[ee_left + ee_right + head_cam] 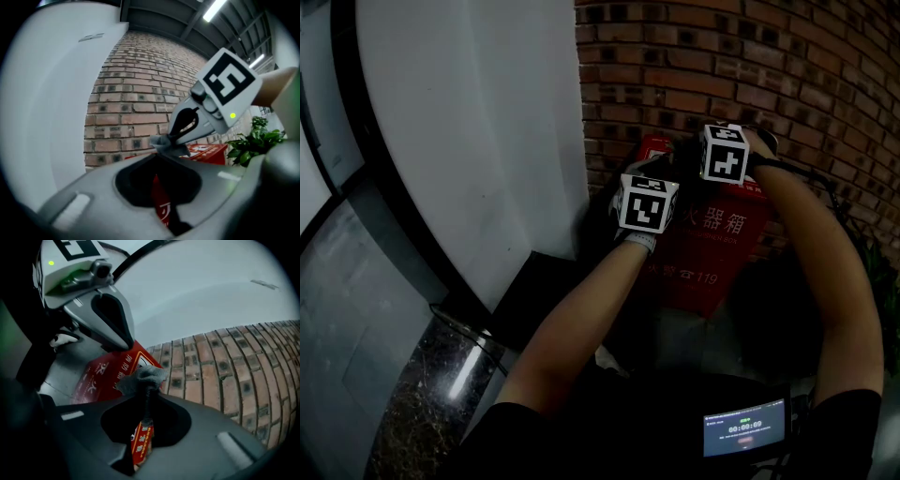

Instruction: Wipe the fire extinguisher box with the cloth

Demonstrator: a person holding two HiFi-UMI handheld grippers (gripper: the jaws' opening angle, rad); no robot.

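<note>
The fire extinguisher box [712,253] stands against the brick wall [750,56], and you hold both grippers over its top edge, probably so the wipe can start there. Your right gripper [146,389] is clenched on a bunched grey cloth [142,376], which pokes past the tips toward the red top. Your left gripper [158,158] sits just beside it, jaws together and seemingly empty, likely so it does not block the cloth.
</note>
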